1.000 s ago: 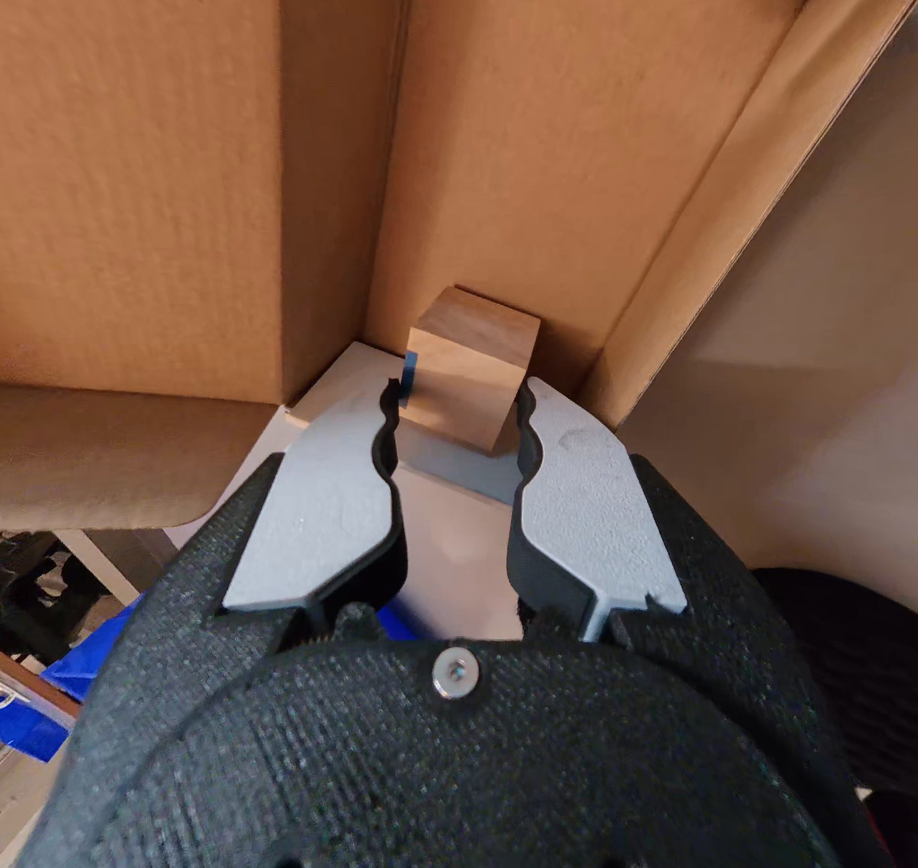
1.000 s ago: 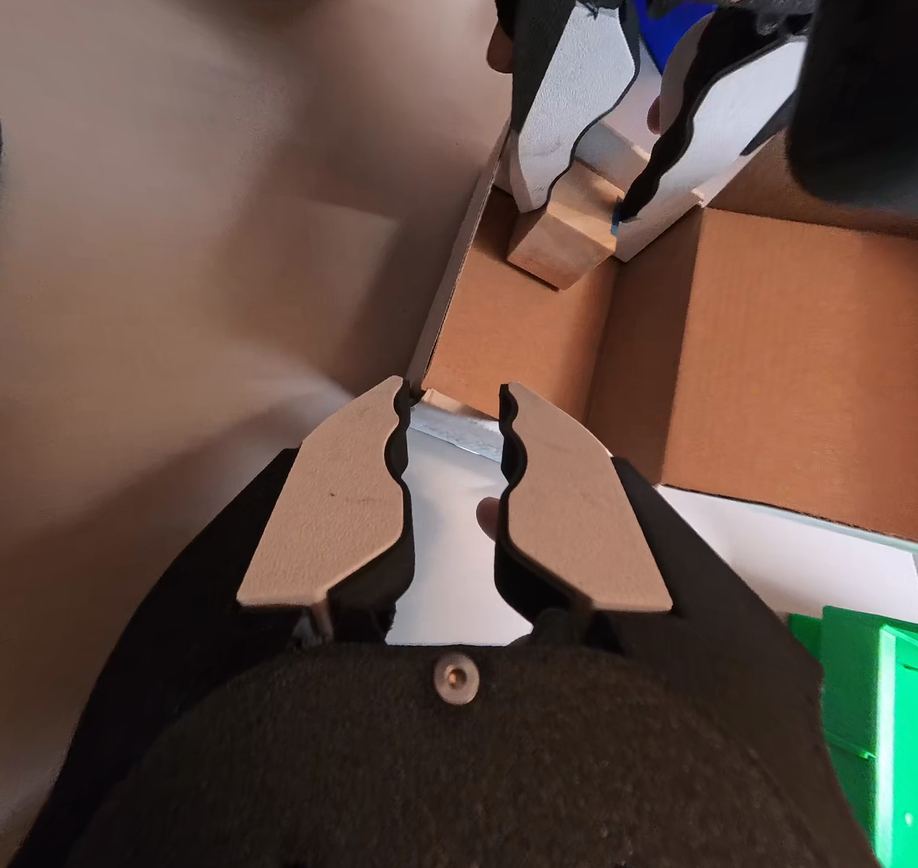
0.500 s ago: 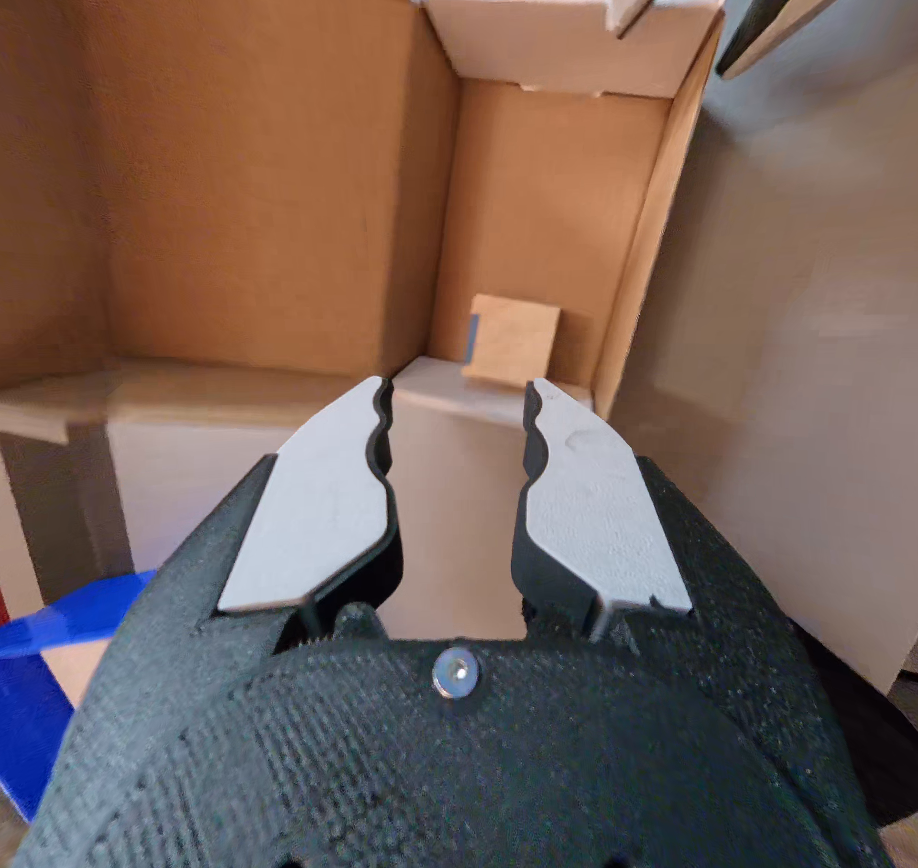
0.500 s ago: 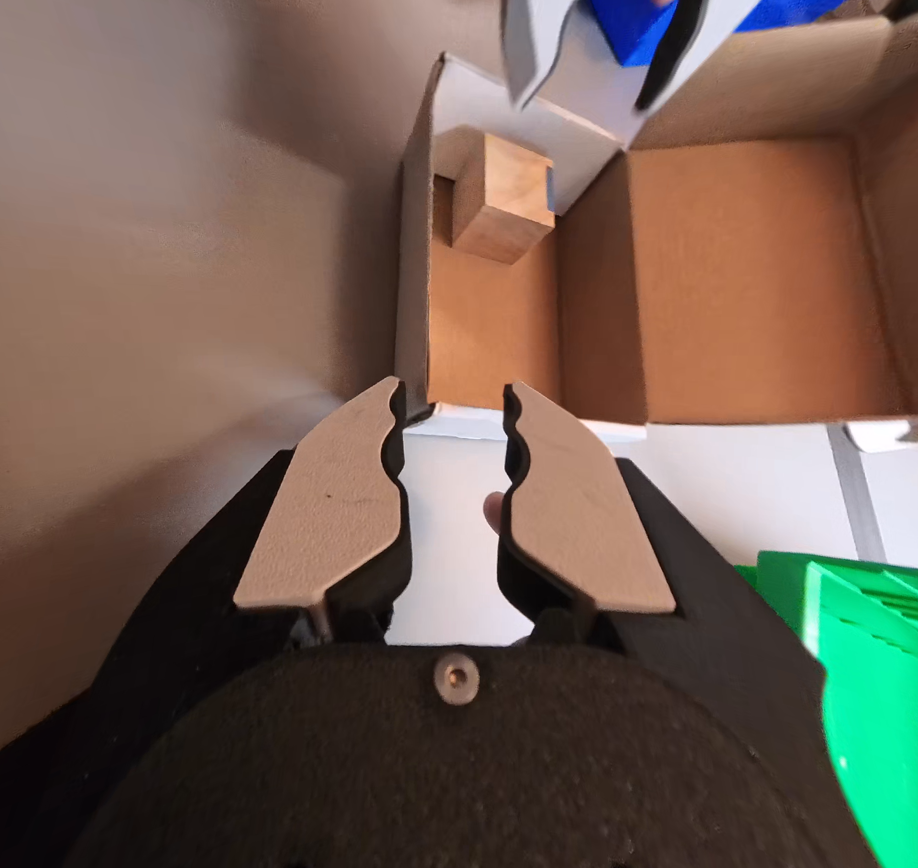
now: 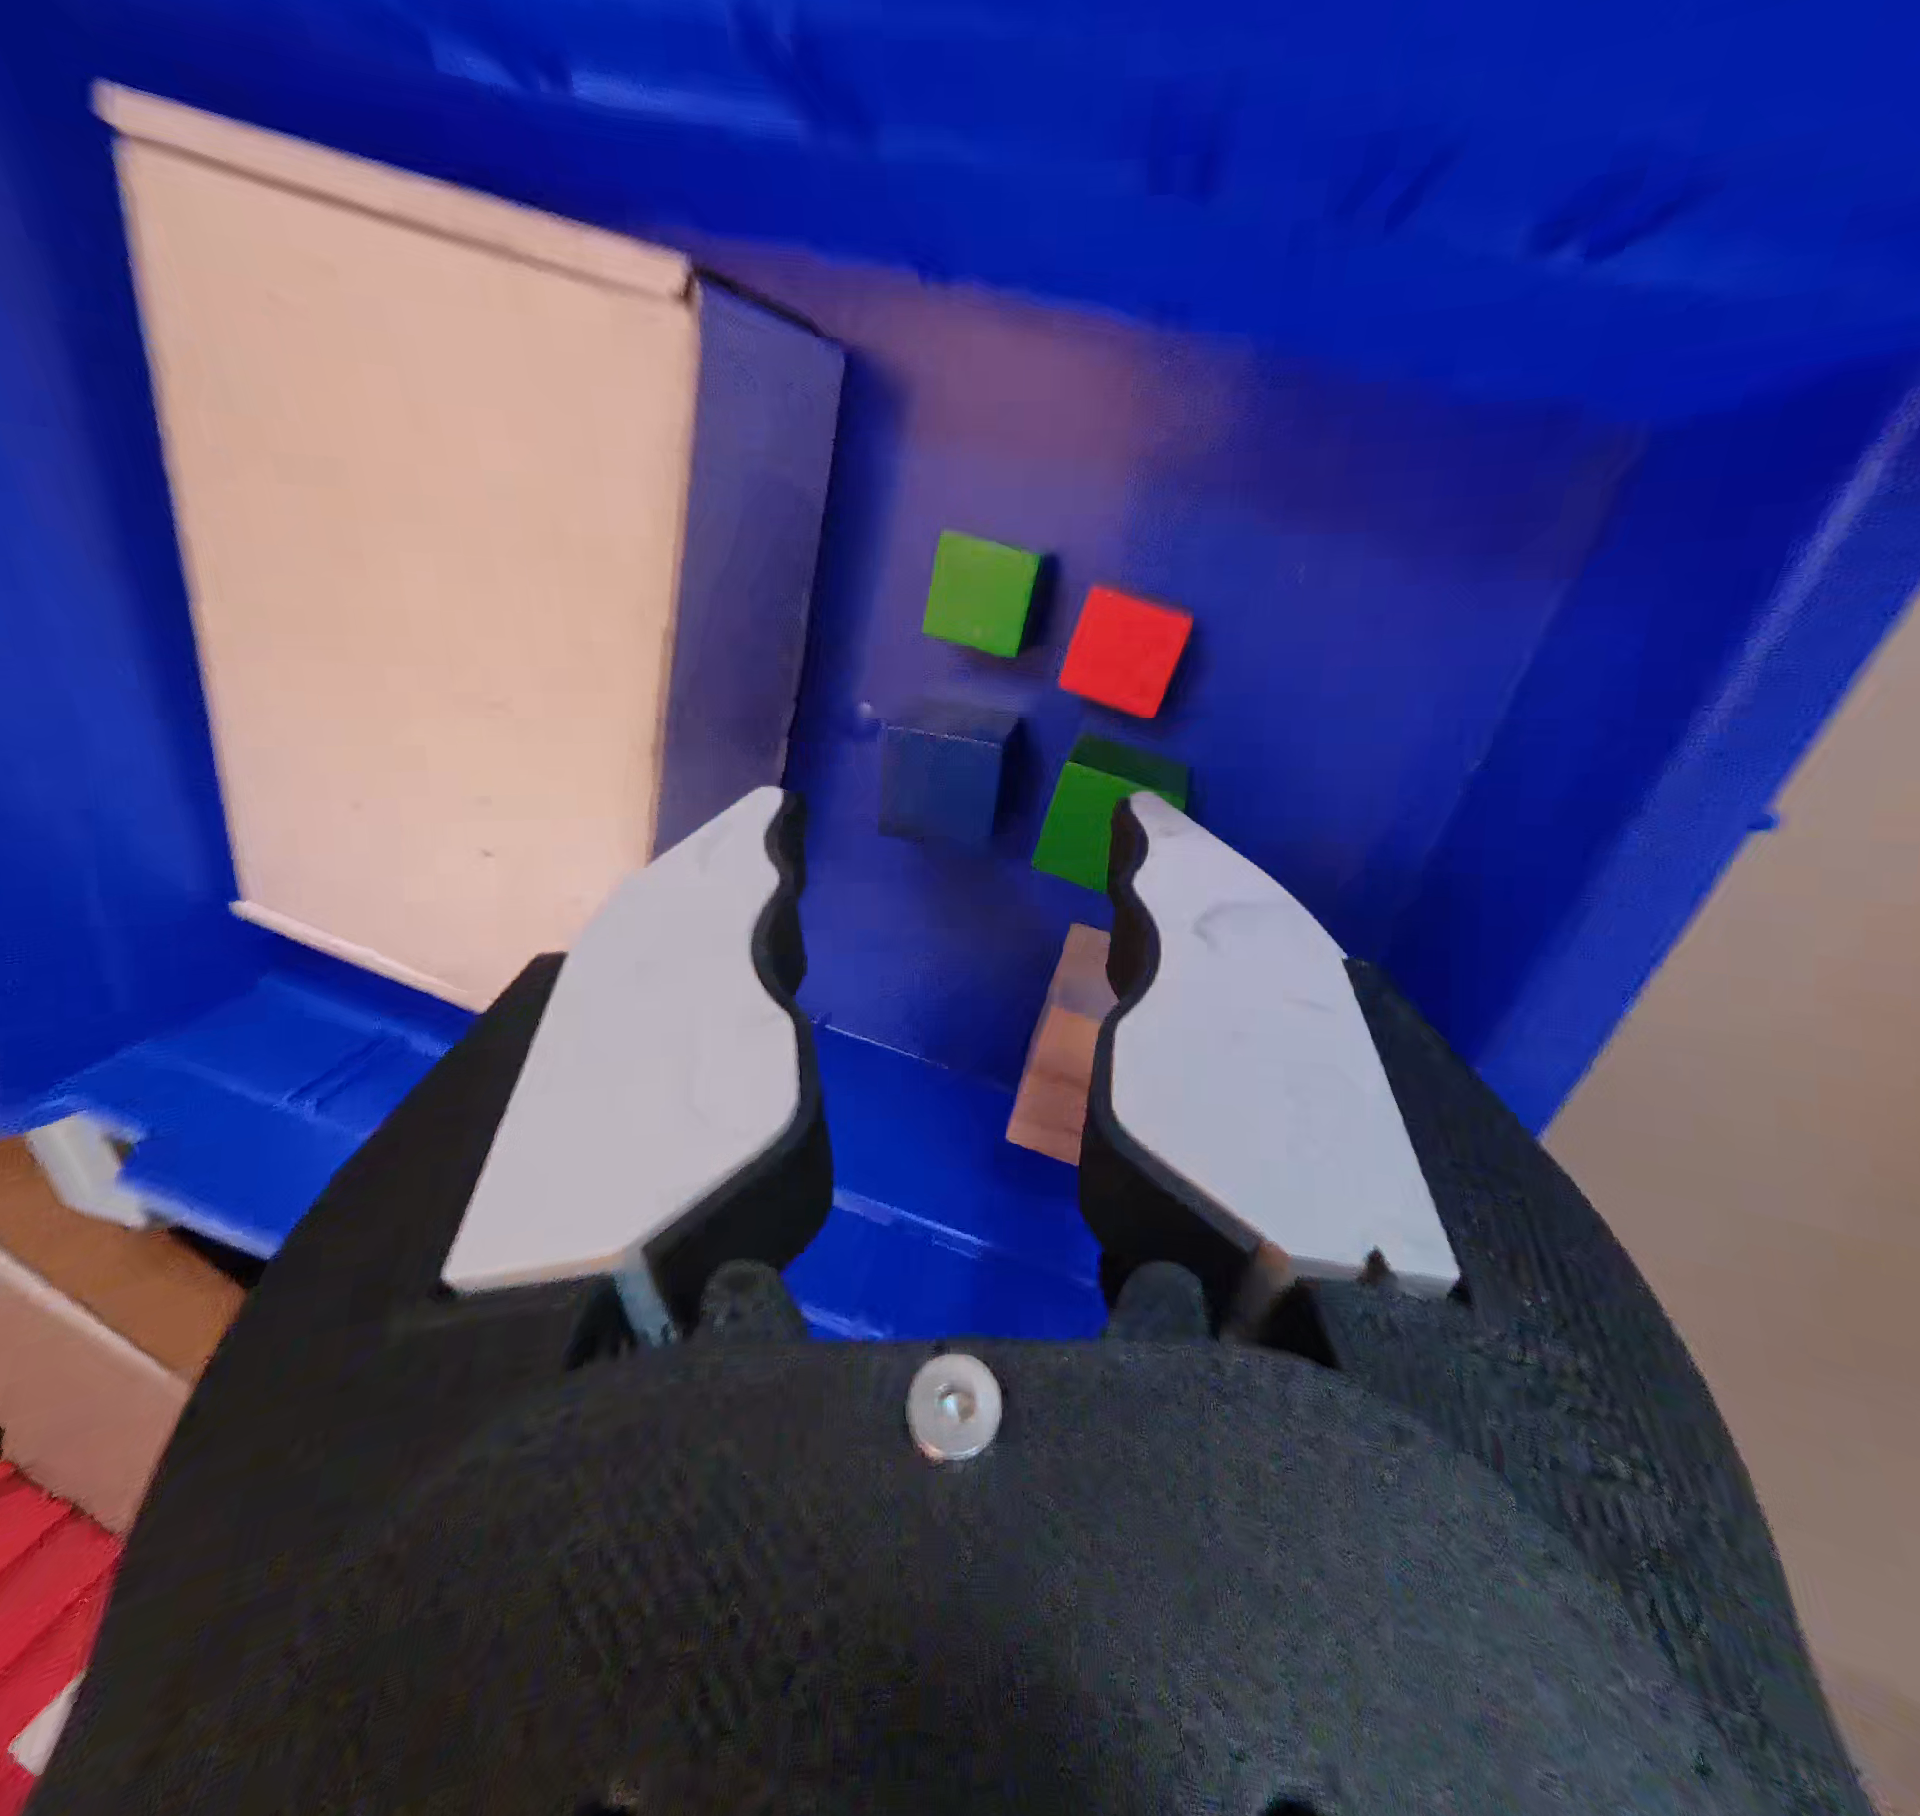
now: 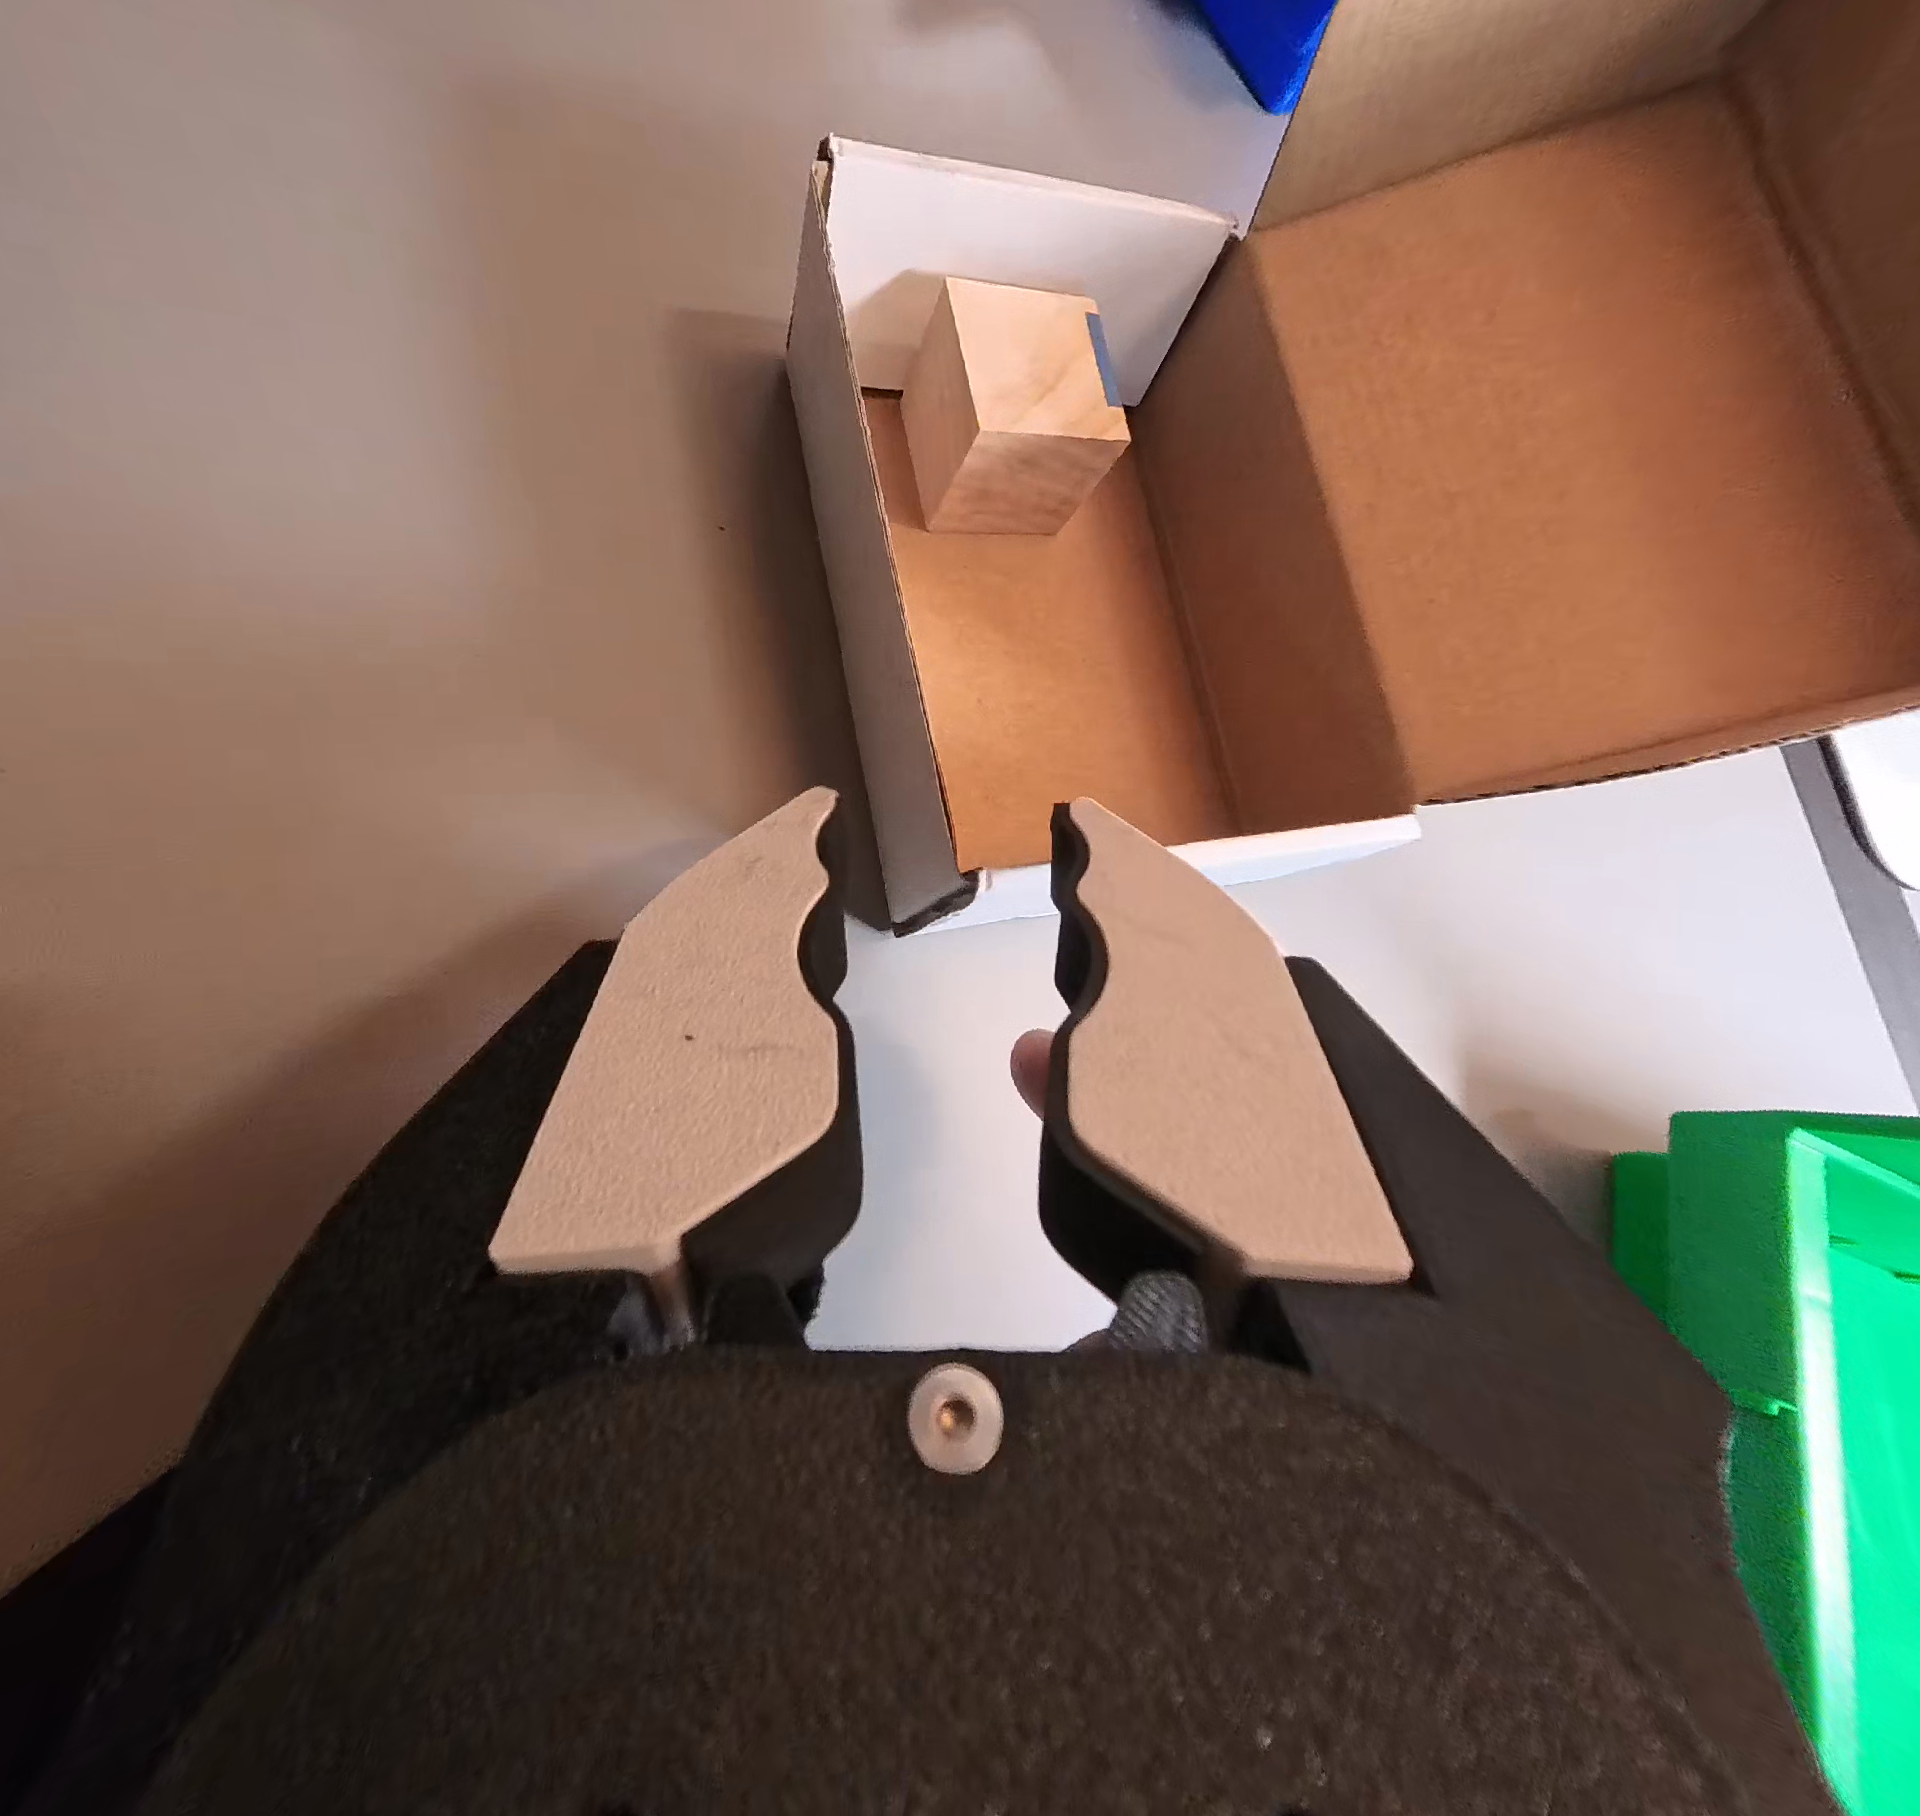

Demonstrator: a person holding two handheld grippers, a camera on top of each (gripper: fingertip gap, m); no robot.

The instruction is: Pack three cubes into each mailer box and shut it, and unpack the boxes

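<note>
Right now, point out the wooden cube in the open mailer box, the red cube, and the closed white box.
wooden cube (image 6: 1023, 384): right wrist view, top face.
red cube (image 5: 1124, 649): left wrist view, top face.
closed white box (image 5: 416, 561): left wrist view, lid centre.

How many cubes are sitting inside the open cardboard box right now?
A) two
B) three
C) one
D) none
C: the right wrist view shows a single wooden cube in the far corner of the open mailer box, with the rest of its brown floor bare.

Wooden cube (image 6: 1013, 410) inside open mailer box (image 6: 1049, 686)
</note>
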